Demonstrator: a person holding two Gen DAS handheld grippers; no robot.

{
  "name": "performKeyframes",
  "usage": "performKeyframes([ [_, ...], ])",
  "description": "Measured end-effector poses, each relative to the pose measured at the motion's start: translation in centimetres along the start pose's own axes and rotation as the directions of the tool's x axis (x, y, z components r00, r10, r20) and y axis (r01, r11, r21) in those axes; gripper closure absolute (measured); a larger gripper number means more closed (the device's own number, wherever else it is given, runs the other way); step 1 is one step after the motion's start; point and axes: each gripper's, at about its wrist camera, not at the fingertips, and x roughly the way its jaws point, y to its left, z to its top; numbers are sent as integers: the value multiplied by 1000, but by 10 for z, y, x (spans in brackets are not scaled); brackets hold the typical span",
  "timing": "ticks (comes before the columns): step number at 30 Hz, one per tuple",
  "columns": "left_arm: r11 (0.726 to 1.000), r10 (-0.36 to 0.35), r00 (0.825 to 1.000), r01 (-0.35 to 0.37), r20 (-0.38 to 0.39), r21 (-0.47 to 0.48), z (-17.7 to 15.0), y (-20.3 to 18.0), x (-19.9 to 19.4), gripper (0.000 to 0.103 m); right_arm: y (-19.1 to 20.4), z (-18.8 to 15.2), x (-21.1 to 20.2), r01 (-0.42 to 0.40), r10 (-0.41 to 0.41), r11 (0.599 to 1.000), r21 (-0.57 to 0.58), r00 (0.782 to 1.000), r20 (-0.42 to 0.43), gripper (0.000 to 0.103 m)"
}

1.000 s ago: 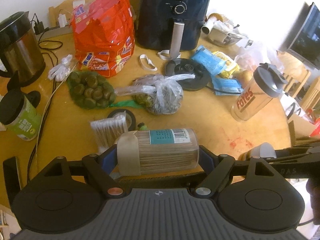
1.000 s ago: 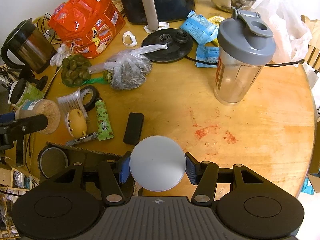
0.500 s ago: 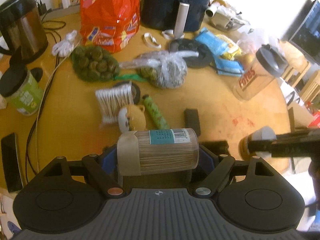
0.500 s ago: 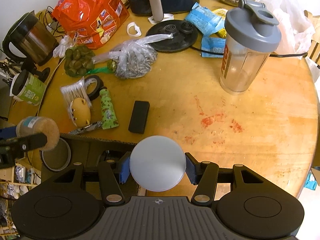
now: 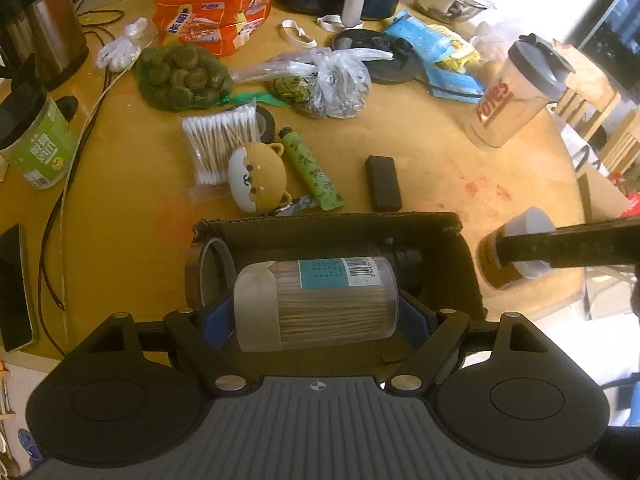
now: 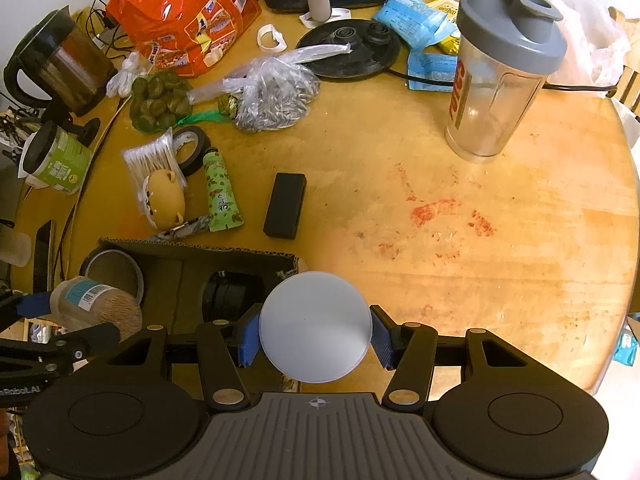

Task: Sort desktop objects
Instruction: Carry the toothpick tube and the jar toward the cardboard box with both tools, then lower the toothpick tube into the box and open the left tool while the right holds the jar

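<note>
I have the left hand-held gripper [image 5: 316, 316] clamped end-to-end on the toothpick jar [image 5: 316, 304], lower centre over the cardboard box [image 5: 460, 264]: light, rigid, slick plastic, likely to roll; right hand-held gripper [image 6: 314, 338] clamped on a grey-lidded jar [image 6: 314, 326].

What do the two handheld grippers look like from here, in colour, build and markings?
Both match: the left gripper and right gripper have matte black linkage arms with silver pivot screws, blue ribbed pads, a grey ridged body with a small crosshair mark, and round black housings either side. White lettering shows on the left gripper's arm in the right wrist view.
</note>
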Motion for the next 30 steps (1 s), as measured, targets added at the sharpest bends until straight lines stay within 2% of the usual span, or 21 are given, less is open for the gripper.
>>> performKeyframes([
  [16, 997, 37, 999, -38, 16, 65, 9, 0, 24, 21, 21, -11, 0, -3, 3, 1000, -19, 1000, -17, 45],
  [21, 998, 11, 1000, -11, 0, 66, 11, 3, 36, 20, 25, -12, -1, 0, 0, 1000, -18, 1000, -17, 45],
  [22, 998, 3, 1000, -3, -3, 59, 11, 4, 39, 19, 25, -13, -1, 0, 0, 1000, -18, 1000, -17, 45],
  [24, 997, 32, 999, -32, -6, 63, 9, 5, 45, 12, 27, -13, -1, 0, 0, 1000, -18, 1000, -19, 45],
  [27, 999, 20, 999, -22, 36, 38, 8, 10, 40, 3, 29, -14, 0, 1, -1, 1000, -17, 1000, -22, 45],
  [30, 999, 24, 998, -26, 56, 38, 9, 11, 31, 3, 30, -15, 1, 4, -4, 1000, -17, 1000, -26, 45],
])
